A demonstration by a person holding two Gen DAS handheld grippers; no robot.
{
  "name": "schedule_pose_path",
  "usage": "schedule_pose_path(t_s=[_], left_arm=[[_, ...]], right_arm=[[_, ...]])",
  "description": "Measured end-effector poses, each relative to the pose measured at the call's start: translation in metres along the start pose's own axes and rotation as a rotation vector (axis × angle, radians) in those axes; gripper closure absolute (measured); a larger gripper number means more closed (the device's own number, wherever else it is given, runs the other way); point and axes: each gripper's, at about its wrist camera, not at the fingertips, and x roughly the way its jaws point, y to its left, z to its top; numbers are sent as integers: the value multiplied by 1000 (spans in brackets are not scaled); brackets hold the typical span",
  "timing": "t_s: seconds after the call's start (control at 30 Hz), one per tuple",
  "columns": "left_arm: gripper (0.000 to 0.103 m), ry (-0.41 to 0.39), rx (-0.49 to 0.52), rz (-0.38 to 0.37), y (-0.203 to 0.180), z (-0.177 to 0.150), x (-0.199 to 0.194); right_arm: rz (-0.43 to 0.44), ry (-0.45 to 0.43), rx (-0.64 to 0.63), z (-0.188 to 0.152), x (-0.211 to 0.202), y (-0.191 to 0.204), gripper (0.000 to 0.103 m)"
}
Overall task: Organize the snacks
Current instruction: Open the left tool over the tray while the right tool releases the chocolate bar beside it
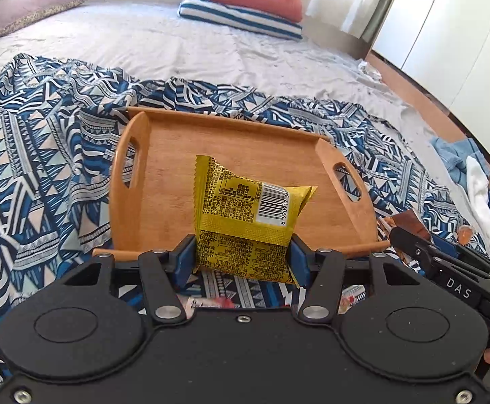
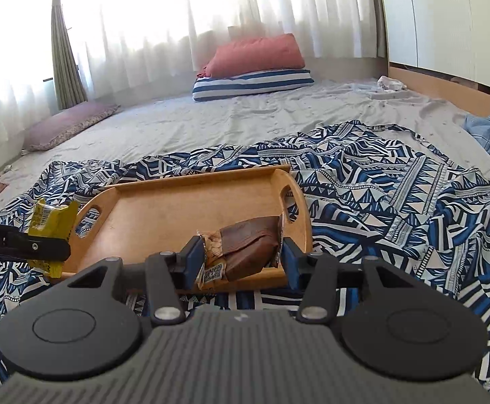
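Left wrist view shows my left tool [image 1: 243, 257] clamped on a yellow snack packet [image 1: 245, 215], its blue pads pressing both sides of the wrapper's lower half. The packet stands tilted, barcode up, held over the near edge of the wooden tray [image 1: 164, 168]. Right wrist view shows my right tool [image 2: 241, 259] closed on a brown snack packet [image 2: 250, 245], which lies across the gap between the pads above the tray's near right corner. The tray [image 2: 150, 215] sits on a blue patterned cloth [image 1: 36, 175] spread over the bed [image 1: 150, 43]. A few more wrappers [image 1: 401, 222] lie on the cloth just right of the tray. Stacked pillows [image 2: 255, 67] rest at the bed's far end.
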Motion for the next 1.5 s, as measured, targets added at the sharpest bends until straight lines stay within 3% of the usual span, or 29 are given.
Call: schedule_pose_path(t_s=[0.3,0.67,1.5], left_arm=[[49,119,-81,9,-2,34,66],[49,164,-109,78,2,36,115],[47,94,-37,130,-8,32,137]], right_arm=[[34,133,59,33,64,-8,49],[36,230,82,27,119,-10,49],[37,247,136,15,154,-3,50]])
